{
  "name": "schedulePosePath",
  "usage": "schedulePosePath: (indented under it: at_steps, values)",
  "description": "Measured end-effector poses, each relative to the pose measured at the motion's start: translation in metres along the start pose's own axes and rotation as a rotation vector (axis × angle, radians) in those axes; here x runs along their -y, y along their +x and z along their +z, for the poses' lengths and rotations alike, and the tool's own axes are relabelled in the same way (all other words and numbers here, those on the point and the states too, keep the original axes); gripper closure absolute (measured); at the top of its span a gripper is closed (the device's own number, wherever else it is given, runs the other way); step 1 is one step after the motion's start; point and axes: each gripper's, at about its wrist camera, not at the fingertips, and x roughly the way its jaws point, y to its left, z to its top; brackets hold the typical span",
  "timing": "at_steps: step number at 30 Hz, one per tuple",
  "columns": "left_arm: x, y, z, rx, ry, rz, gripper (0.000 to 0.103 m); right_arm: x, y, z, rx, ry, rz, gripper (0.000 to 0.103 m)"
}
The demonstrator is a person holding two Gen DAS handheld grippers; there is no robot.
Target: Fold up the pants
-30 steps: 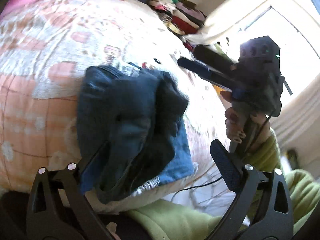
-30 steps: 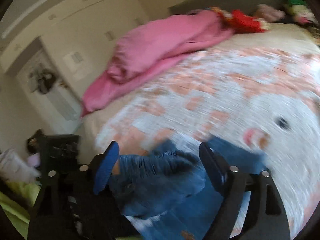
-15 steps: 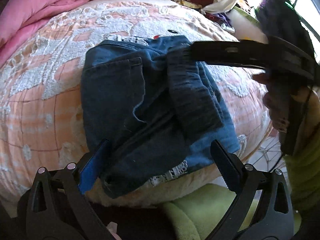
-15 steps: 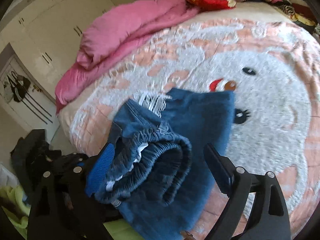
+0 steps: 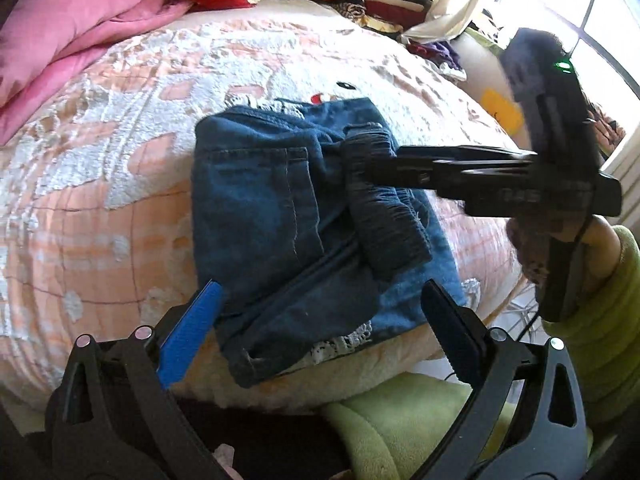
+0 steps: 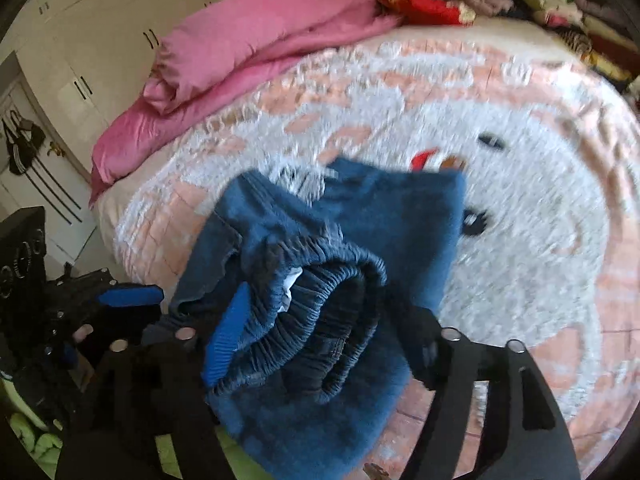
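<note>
2 grippers work the folded denim pants (image 5: 304, 216) lying on the bedspread (image 5: 100, 208) near its front edge. Right gripper (image 6: 320, 328) – jaws closing around the elastic waistband roll (image 6: 320, 300); pinch it squarely before tucking. Left gripper (image 5: 320, 320) – jaws open, empty, just beside the pants' near hem.

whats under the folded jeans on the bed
The jeans lie on the pink-and-white patterned bedspread, with white frayed hem fringe peeking out at the near edge. The bedspread's pattern directly beneath the denim is covered, so it cannot be seen.
</note>
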Motion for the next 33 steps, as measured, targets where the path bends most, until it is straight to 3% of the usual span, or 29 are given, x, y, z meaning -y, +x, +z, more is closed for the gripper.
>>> schedulePosePath:
  at_steps: [4, 9, 22, 33]
  values:
    - [-0.002, -0.009, 0.003, 0.027, -0.014, 0.012, 0.01, -0.004, -0.022, 0.003, 0.055, -0.009, -0.019, 0.017]
    - [-0.005, -0.021, 0.004, 0.056, -0.024, 0.032, 0.01, -0.01, -0.042, 0.005, 0.115, -0.018, -0.046, 0.01]
    - [-0.013, -0.049, 0.008, 0.147, -0.063, 0.058, 0.01, -0.026, -0.077, 0.003, 0.199, -0.056, -0.119, 0.007]
    - [-0.024, -0.065, 0.014, 0.208, -0.089, 0.132, 0.01, -0.029, -0.096, -0.01, 0.228, -0.065, -0.194, 0.005]
